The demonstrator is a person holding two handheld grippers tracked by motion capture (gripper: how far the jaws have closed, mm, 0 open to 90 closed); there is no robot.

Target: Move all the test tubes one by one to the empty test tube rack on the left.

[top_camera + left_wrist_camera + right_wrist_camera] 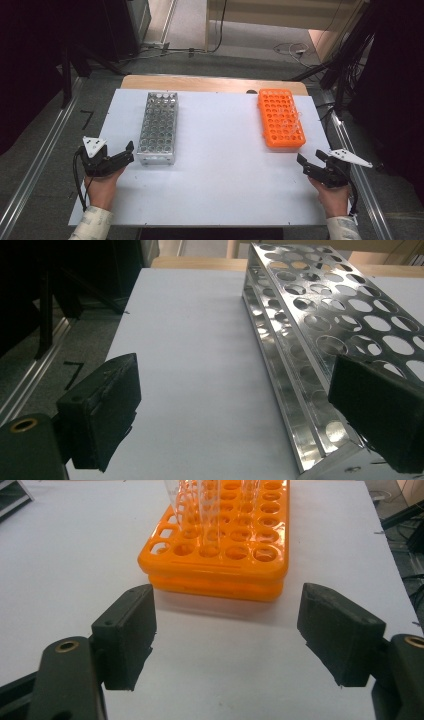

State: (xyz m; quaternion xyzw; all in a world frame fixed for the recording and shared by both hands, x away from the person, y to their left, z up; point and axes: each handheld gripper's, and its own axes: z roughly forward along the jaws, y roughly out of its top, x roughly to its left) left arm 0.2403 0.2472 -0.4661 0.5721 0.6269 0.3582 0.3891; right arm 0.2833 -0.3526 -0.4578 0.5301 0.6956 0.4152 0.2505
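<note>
While both claws stood spread and empty, left claw (127,152) sat beside metal rack (158,127); right claw (310,162) faced orange rack (280,118).

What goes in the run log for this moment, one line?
left tongs: open, beside metal rack | right tongs: open, short of orange rack | clear tubes in orange rack | nothing gripped
</note>
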